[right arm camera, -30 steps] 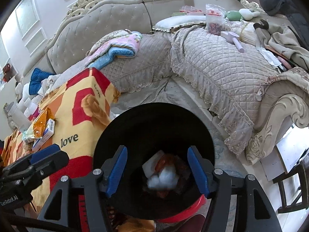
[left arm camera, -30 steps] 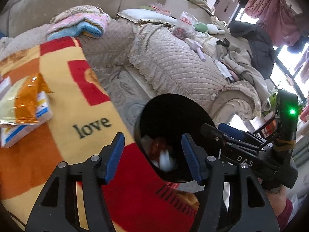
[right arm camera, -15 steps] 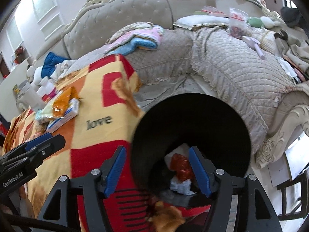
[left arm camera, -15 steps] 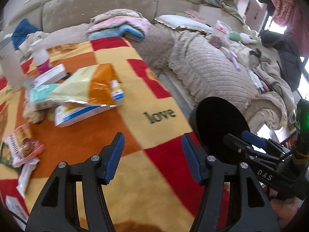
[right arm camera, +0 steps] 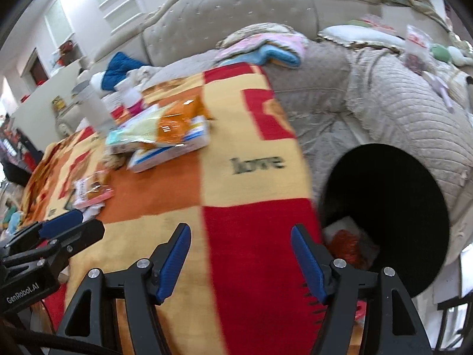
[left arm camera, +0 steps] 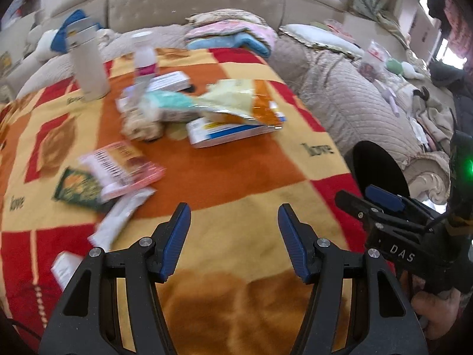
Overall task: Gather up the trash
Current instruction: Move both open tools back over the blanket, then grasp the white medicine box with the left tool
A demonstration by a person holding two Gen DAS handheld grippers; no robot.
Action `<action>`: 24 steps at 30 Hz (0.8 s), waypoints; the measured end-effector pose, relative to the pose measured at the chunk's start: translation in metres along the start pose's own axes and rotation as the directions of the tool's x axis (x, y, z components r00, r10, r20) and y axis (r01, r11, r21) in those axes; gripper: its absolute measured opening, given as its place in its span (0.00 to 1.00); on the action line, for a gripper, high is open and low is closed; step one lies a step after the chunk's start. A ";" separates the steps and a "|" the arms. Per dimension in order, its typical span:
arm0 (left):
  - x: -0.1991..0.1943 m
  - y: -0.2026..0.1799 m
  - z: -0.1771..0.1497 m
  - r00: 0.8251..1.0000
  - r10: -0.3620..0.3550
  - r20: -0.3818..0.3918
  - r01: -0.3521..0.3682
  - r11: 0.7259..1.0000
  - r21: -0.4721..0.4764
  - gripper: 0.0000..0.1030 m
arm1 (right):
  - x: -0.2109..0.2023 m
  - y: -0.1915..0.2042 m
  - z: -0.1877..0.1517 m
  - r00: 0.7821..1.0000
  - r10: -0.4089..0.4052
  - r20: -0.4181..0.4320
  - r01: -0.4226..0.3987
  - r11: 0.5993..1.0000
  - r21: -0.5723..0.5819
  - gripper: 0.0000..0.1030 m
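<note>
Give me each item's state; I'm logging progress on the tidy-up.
left hand-held gripper: open, empty.
right hand-held gripper: open, empty.
black bin: open-topped, some trash inside.
orange snack bag: lying on a box, uncollected.
pink wrapper: flat on blanket, uncollected.
white bottle: upright.

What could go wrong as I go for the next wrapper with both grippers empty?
The pink wrapper overlaps the green packet, so the left gripper might lift both or snag the blanket. The black bin sits off the blanket's edge, so a loose drop could miss. The white tumbler looks tippable.
</note>
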State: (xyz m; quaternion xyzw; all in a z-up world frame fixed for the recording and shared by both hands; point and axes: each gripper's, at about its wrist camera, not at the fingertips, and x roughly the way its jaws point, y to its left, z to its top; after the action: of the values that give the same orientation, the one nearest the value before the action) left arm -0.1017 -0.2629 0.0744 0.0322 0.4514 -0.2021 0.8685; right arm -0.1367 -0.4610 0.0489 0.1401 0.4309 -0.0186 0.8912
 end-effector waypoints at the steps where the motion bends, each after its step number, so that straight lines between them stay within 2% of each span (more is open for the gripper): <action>1: -0.005 0.009 -0.003 1.000 0.011 0.002 -0.011 1.000 -0.013 0.58 | 0.002 0.008 0.000 1.000 0.021 -0.003 -0.021 1.000 -0.005 0.66; 6: -0.026 0.054 -0.021 0.998 0.064 -0.023 -0.066 0.993 -0.102 0.58 | 0.013 0.044 -0.003 0.997 0.068 -0.037 -0.070 0.995 -0.064 0.67; 13: -0.042 0.119 -0.054 0.986 0.155 -0.062 -0.165 0.953 -0.255 0.58 | 0.021 0.078 -0.008 0.991 0.113 -0.069 -0.120 0.986 -0.113 0.67; 15: -0.036 0.130 -0.062 0.984 0.157 -0.085 -0.176 0.939 -0.296 0.58 | 0.023 0.086 -0.009 0.989 0.123 -0.080 -0.133 0.983 -0.125 0.68; 17: -0.027 0.136 -0.066 0.985 0.130 -0.111 -0.160 0.931 -0.327 0.58 | 0.026 0.093 -0.010 0.988 0.126 -0.088 -0.138 0.981 -0.138 0.68; 21: -0.013 0.138 -0.067 0.987 0.106 -0.119 -0.140 0.933 -0.331 0.58 | 0.030 0.106 -0.013 0.985 0.135 -0.109 -0.151 0.975 -0.163 0.68; 22: -0.010 0.138 -0.067 0.989 0.091 -0.112 -0.123 0.939 -0.322 0.56 | 0.031 0.109 -0.014 0.984 0.137 -0.112 -0.155 0.973 -0.168 0.68; 23: -0.009 0.140 -0.067 0.991 0.083 -0.109 -0.114 0.942 -0.315 0.42 | 0.032 0.112 -0.014 0.983 0.141 -0.115 -0.160 0.972 -0.173 0.68; 24: -0.010 0.141 -0.066 0.992 0.080 -0.103 -0.107 0.949 -0.298 0.37 | 0.033 0.115 -0.014 0.982 0.145 -0.119 -0.164 0.971 -0.175 0.68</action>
State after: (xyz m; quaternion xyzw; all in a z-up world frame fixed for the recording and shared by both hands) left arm -0.1044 -0.1150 0.0251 -0.0709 0.5133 -0.0874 0.8508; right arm -0.1086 -0.3444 0.0421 0.0913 0.4649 0.0982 0.8751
